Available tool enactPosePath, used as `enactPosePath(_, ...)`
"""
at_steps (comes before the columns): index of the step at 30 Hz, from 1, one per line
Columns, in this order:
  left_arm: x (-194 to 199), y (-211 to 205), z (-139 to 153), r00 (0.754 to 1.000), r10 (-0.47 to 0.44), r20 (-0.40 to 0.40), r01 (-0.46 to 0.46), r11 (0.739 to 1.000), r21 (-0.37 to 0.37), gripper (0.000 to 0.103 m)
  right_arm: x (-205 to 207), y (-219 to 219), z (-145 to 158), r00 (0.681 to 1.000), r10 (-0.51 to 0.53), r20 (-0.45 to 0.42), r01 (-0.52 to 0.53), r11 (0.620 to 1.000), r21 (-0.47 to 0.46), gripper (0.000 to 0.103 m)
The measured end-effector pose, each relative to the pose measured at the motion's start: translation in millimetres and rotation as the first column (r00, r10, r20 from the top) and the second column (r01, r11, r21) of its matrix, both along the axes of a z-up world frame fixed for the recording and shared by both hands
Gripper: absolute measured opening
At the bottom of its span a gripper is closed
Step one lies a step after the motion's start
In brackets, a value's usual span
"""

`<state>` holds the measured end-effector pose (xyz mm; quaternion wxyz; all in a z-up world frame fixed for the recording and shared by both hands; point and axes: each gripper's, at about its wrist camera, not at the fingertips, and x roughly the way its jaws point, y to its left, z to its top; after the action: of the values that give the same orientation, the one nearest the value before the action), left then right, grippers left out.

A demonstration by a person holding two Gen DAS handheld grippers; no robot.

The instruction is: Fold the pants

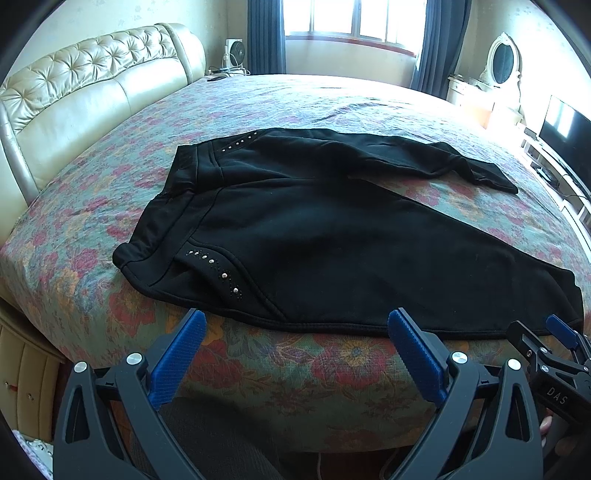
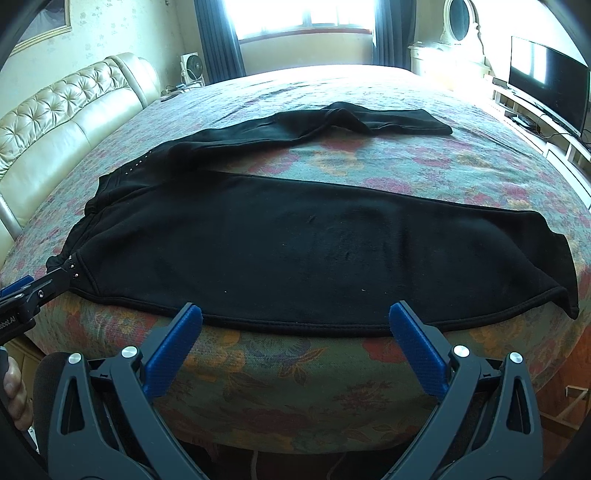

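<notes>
Black pants [image 1: 314, 229] with small studs at the pockets lie spread flat on the floral bedspread [image 1: 258, 369], waistband to the left, two legs splayed to the right. They also show in the right wrist view [image 2: 314, 251]. My left gripper [image 1: 295, 321] is open and empty, just short of the near hem by the hip. My right gripper [image 2: 295, 314] is open and empty, at the near edge of the nearer leg. The right gripper also shows at the far right of the left wrist view [image 1: 550, 343]; the left gripper shows at the left edge of the right wrist view [image 2: 33, 291].
A cream tufted headboard [image 1: 85, 85] stands at the left. A window with blue curtains [image 1: 351, 22] is at the back. A white dresser with an oval mirror [image 1: 498, 62] and a TV [image 2: 546, 81] on a low stand are at the right.
</notes>
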<state>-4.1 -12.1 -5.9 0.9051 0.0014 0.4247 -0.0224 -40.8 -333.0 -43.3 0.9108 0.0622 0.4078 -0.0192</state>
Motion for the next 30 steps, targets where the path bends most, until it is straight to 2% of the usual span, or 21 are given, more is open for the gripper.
enactPosePath(30,2.3,-2.4,-1.9,1.000,-0.014,-0.020,0.014,1.000,-0.004,0.098,3.1,-0.7,-2.0,1.000,0.019,-0.008,-0.019,1.000,0.016,0.101)
